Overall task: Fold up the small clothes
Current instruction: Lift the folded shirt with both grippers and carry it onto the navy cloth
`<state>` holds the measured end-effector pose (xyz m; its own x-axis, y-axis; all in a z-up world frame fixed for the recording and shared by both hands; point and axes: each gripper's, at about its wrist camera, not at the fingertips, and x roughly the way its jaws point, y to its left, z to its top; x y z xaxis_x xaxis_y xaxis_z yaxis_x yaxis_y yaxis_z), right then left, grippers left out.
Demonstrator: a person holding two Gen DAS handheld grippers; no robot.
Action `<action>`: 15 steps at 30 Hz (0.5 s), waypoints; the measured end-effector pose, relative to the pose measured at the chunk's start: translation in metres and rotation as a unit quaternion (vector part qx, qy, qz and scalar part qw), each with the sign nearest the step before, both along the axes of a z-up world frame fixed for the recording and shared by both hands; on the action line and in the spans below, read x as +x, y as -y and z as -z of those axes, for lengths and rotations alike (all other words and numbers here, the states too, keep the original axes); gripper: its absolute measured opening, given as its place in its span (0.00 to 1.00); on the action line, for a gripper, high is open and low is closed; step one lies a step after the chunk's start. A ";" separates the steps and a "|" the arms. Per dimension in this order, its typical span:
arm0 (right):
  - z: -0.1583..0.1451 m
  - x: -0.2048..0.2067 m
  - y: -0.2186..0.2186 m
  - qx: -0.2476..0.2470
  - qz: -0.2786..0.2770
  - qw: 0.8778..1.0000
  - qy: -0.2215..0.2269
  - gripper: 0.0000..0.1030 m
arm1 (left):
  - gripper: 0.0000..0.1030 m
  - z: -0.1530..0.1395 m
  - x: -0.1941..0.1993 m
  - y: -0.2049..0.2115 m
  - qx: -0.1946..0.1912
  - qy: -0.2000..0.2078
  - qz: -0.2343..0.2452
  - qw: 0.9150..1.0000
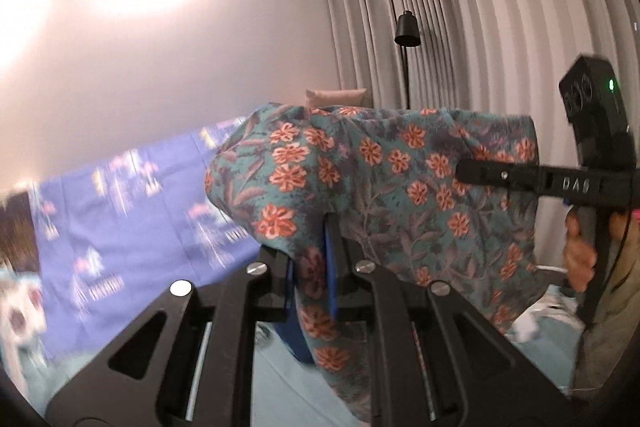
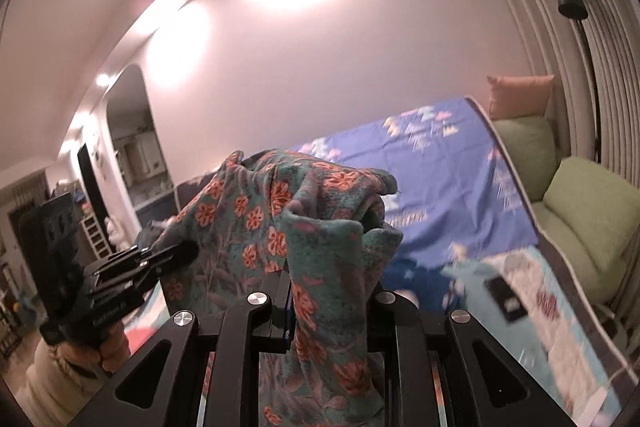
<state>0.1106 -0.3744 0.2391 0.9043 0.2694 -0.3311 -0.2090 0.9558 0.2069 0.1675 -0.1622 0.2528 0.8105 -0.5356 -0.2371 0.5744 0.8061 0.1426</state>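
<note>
Bed [image 2: 448, 179] below; left tool [image 1: 310, 259] and right tool [image 2: 290, 291] each clamped on floral garment [image 1: 380, 179], held aloft. Thin pinch could slip.

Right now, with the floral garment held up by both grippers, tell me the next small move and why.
Probably draw the two grippers apart a little to pull the top edge taut. The floral garment hangs bunched and creased between the left gripper and the right gripper, both clamped on it, clear of the blue bedspread. It likely needs flattening before it is laid down and folded.
</note>
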 end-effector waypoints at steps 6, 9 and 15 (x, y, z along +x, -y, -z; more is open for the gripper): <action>-0.008 0.078 0.020 0.006 0.020 1.000 0.005 0.18 | 0.14 0.000 0.075 0.029 0.010 0.002 -0.027 1.000; 0.012 0.123 0.036 0.017 0.024 1.000 -0.005 0.18 | 0.14 0.023 0.122 0.036 0.002 -0.026 -0.033 0.999; 0.090 0.224 0.066 0.032 0.027 0.997 -0.066 0.18 | 0.20 0.109 0.219 0.057 0.028 -0.082 -0.079 0.993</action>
